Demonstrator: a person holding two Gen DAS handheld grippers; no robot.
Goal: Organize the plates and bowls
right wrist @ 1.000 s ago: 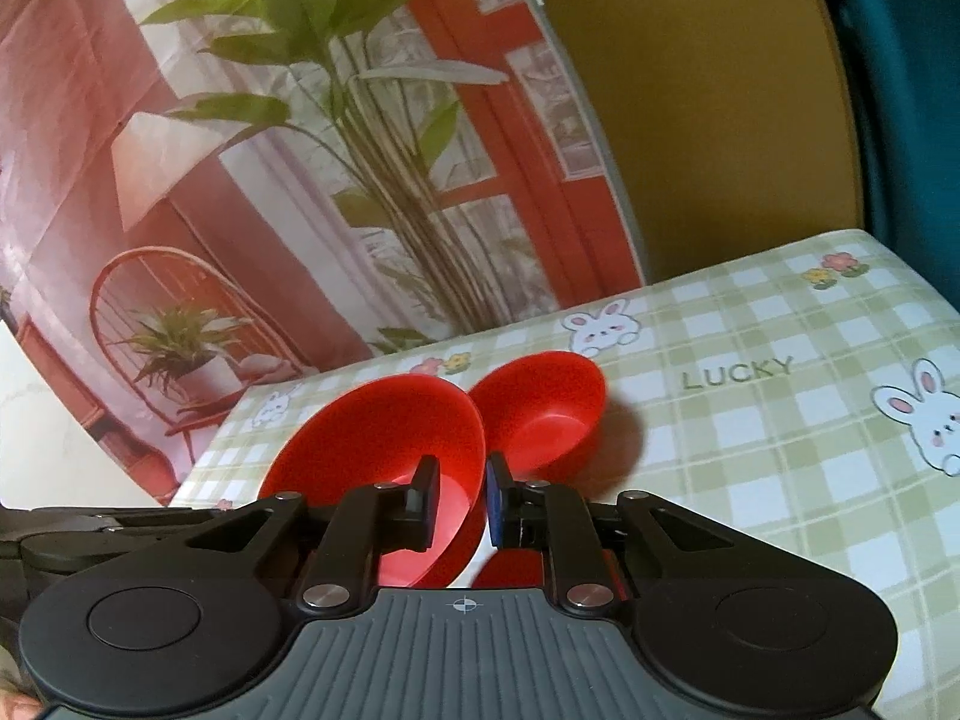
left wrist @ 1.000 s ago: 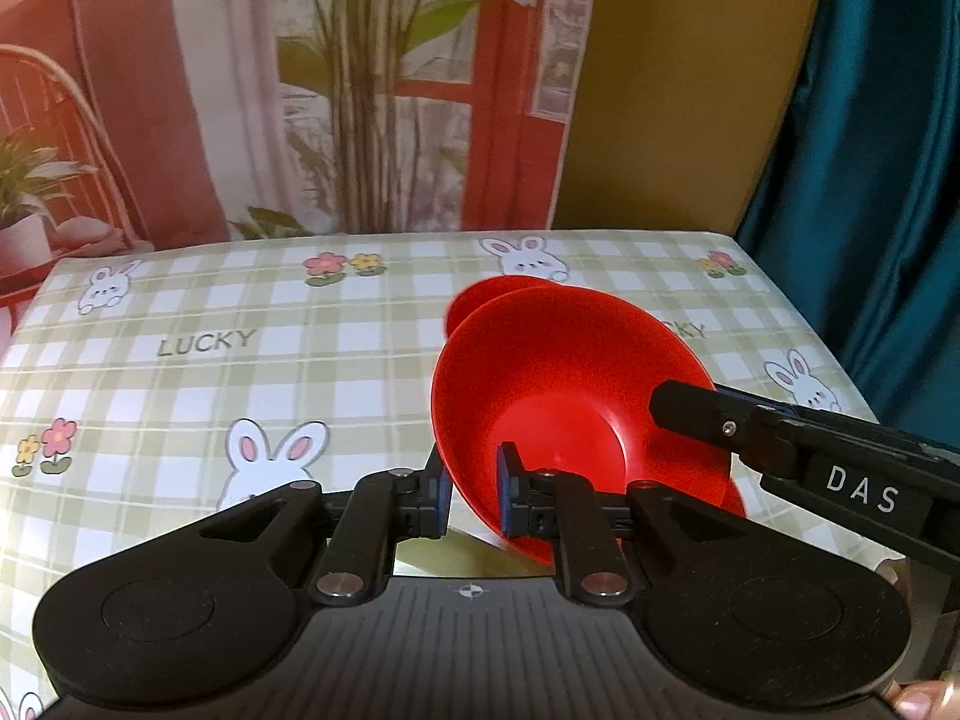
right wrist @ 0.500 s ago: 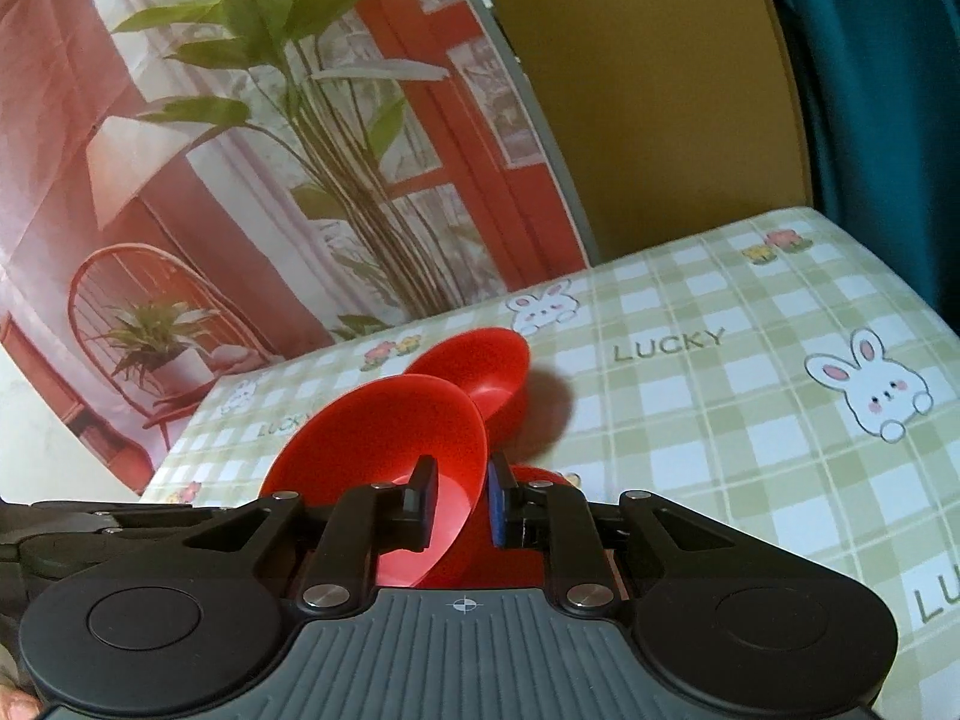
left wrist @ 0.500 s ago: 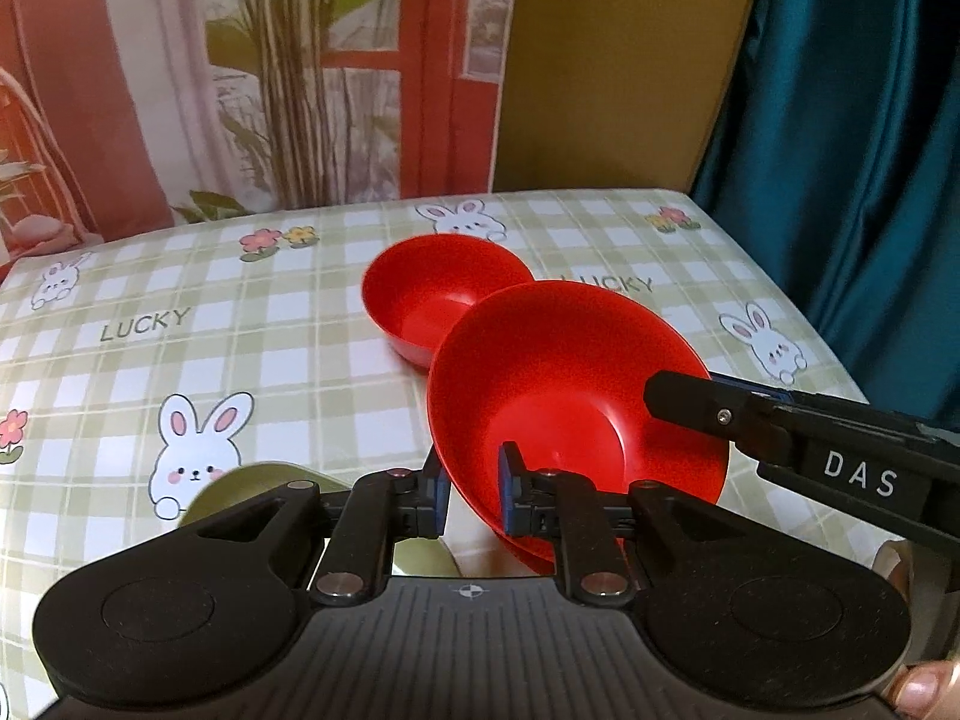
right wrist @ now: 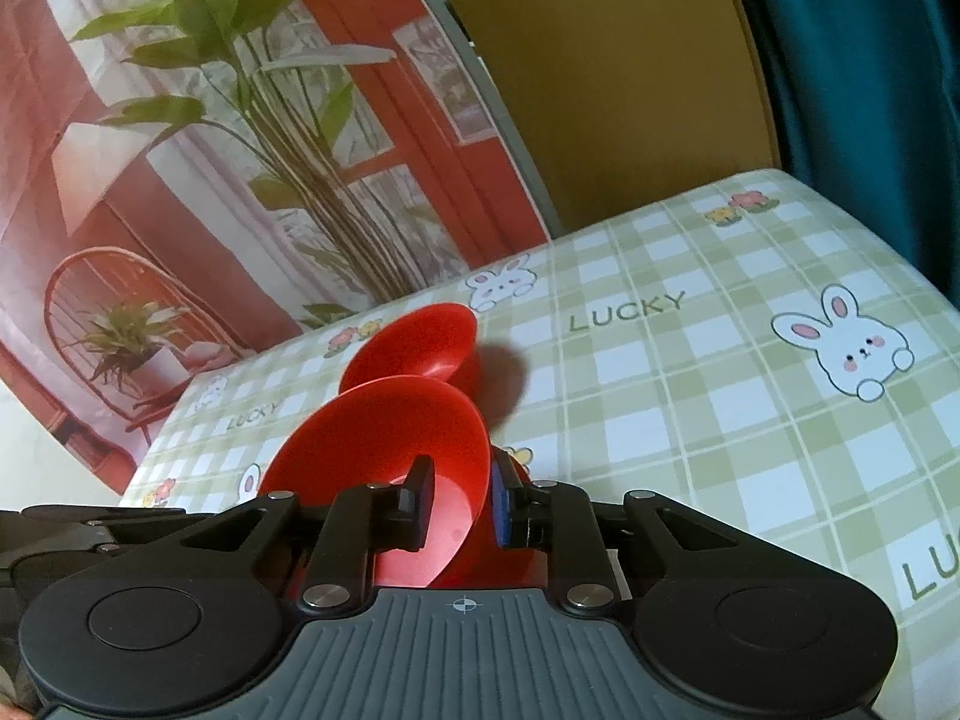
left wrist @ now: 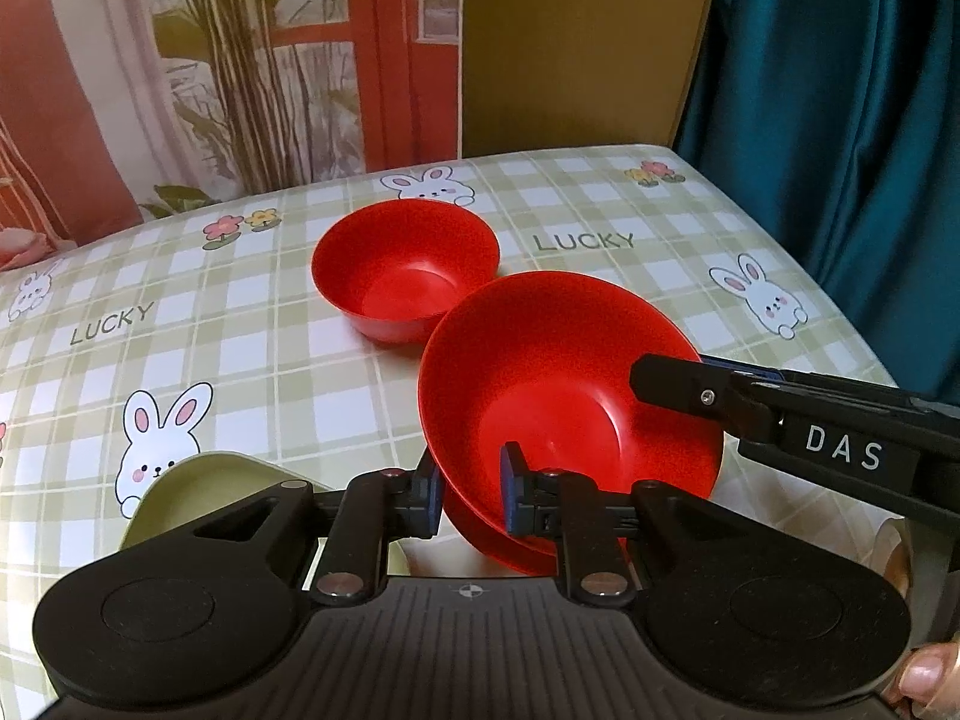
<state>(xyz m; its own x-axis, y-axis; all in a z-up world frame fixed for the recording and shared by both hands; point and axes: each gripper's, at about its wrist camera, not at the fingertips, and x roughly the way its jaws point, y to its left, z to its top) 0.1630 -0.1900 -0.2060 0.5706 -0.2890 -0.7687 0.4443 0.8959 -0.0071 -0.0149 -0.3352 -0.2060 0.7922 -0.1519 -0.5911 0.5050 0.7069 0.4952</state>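
My left gripper (left wrist: 471, 495) is shut on the near rim of a large red bowl (left wrist: 558, 384), tilted and held above the table. My right gripper (right wrist: 461, 501) is shut on the opposite rim of the same bowl (right wrist: 384, 438); its finger shows in the left wrist view (left wrist: 690, 387). A smaller red bowl (left wrist: 405, 267) stands upright on the table just beyond, also in the right wrist view (right wrist: 414, 342). More red shows directly under the held bowl (left wrist: 480, 531); I cannot tell what it is.
A pale green dish (left wrist: 198, 495) lies on the table at the near left, partly hidden by my left gripper. The table carries a green checked rabbit cloth (left wrist: 240, 372). A teal curtain (left wrist: 840, 120) hangs to the right, a printed backdrop (left wrist: 180, 60) behind.
Both grippers have carried the large red bowl back toward me and lower. The small red bowl behind now shows in full. The green dish has come into view.
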